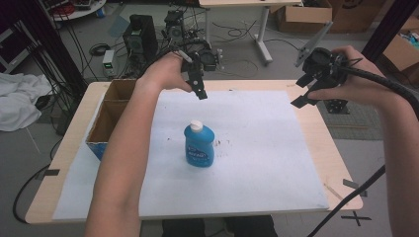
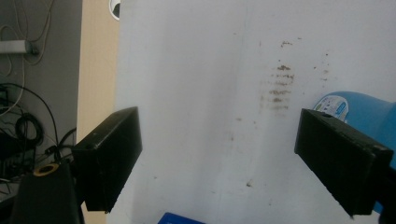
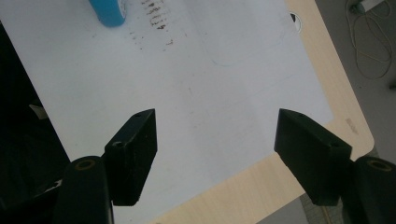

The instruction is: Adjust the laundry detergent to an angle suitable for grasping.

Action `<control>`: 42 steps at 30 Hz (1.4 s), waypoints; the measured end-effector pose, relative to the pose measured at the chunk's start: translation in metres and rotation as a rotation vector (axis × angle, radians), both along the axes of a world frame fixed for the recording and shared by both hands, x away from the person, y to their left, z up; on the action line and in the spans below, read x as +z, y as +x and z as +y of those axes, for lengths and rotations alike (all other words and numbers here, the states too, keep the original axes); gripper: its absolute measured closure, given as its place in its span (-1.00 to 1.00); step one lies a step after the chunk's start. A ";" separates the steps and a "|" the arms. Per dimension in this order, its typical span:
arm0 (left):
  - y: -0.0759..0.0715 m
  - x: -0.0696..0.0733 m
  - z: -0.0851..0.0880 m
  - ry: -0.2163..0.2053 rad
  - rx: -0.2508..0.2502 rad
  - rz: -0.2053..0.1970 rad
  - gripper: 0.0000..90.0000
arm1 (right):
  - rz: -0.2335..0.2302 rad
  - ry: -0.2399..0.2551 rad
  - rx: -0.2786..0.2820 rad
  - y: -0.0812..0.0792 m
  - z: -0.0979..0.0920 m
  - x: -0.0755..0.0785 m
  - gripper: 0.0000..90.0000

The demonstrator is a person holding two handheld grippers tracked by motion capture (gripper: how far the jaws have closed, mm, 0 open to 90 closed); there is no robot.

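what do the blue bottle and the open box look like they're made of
Blue bottle: probably glossy plastic, with a smooth sheen, a white cap and a printed label. Open box: looks like matte cardboard, with a dull brown inside and thin flaps.

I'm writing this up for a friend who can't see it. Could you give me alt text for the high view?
A blue bottle with a white cap stands upright on a white sheet covering a wooden table, untouched. A person's two hands hold black grippers above the far side, the left gripper and the right gripper, both open and empty. An open cardboard box sits at the table's left.
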State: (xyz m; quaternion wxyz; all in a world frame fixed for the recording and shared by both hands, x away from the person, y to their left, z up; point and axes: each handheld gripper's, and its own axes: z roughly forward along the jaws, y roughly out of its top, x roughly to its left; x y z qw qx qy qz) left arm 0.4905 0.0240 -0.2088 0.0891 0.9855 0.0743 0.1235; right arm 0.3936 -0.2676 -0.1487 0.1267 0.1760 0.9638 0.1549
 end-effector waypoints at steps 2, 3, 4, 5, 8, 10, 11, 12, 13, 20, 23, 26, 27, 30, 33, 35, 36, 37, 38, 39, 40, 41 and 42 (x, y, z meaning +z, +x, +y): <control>0.000 0.001 0.000 -0.006 0.000 0.000 -0.65 | 0.003 -0.002 0.000 -0.001 0.000 0.000 -0.34; -0.001 0.002 0.000 -0.003 0.000 -0.003 -0.65 | 0.004 -0.003 -0.002 -0.001 0.000 -0.001 -0.34; -0.001 0.003 0.000 -0.004 0.000 -0.004 -0.65 | 0.003 -0.006 0.000 -0.002 0.000 -0.001 -0.34; -0.001 0.003 0.000 -0.004 0.000 -0.004 -0.65 | 0.003 -0.006 0.000 -0.002 0.000 -0.001 -0.34; -0.003 0.005 0.001 -0.010 -0.003 -0.010 -0.65 | 0.001 0.001 -0.005 -0.002 -0.003 -0.001 -0.34; -0.003 0.007 0.001 -0.009 -0.004 -0.007 -0.65 | -0.002 0.003 -0.008 -0.003 -0.004 -0.001 -0.34; -0.003 0.007 0.001 -0.009 -0.004 -0.007 -0.66 | -0.002 0.003 -0.008 -0.003 -0.004 -0.001 -0.34; -0.004 0.007 0.000 -0.011 -0.008 -0.010 -0.66 | -0.001 0.007 -0.006 -0.003 -0.005 -0.002 -0.34; -0.004 0.007 0.000 -0.011 -0.008 -0.010 -0.66 | -0.002 0.005 -0.008 -0.002 -0.006 -0.002 -0.34; -0.006 0.008 -0.001 -0.006 -0.011 -0.018 -0.66 | -0.007 0.017 -0.010 -0.003 -0.007 -0.001 -0.35; -0.006 0.008 -0.001 -0.003 -0.010 -0.016 -0.65 | -0.008 0.020 -0.012 -0.003 -0.007 -0.002 -0.35; -0.007 0.008 -0.001 -0.001 -0.011 -0.017 -0.65 | -0.006 0.015 -0.010 -0.003 -0.007 -0.003 -0.35; -0.007 0.008 -0.001 -0.001 -0.011 -0.017 -0.65 | -0.008 0.018 -0.008 -0.003 -0.007 -0.003 -0.35; -0.007 0.010 0.000 -0.010 -0.011 -0.016 -0.65 | -0.011 0.021 -0.009 -0.004 -0.007 -0.002 -0.35; -0.008 0.010 0.001 -0.009 -0.009 -0.015 -0.65 | -0.012 0.022 -0.008 -0.004 -0.007 -0.002 -0.35; -0.008 0.010 0.002 -0.004 -0.007 -0.012 -0.66 | -0.011 0.020 -0.008 -0.004 -0.007 -0.003 -0.35; -0.008 0.010 0.002 -0.002 -0.008 -0.011 -0.66 | -0.010 0.021 -0.009 -0.004 -0.007 -0.003 -0.35; -0.008 0.010 0.002 -0.002 -0.008 -0.011 -0.66 | -0.010 0.021 -0.009 -0.004 -0.007 -0.003 -0.35; -0.009 0.011 0.002 -0.006 -0.008 -0.010 -0.66 | -0.010 0.021 -0.009 -0.004 -0.008 -0.004 -0.35; -0.009 0.011 0.002 -0.006 -0.008 -0.010 -0.66 | -0.010 0.021 -0.009 -0.004 -0.008 -0.004 -0.35; -0.009 0.012 0.002 -0.012 -0.008 -0.015 -0.66 | -0.009 0.020 -0.009 -0.004 -0.008 -0.004 -0.35; -0.009 0.012 0.002 -0.012 -0.008 -0.015 -0.66 | -0.009 0.020 -0.008 -0.004 -0.008 -0.005 -0.35; -0.010 0.013 0.003 -0.012 -0.010 -0.014 -0.66 | -0.009 0.020 -0.009 -0.004 -0.008 -0.005 -0.35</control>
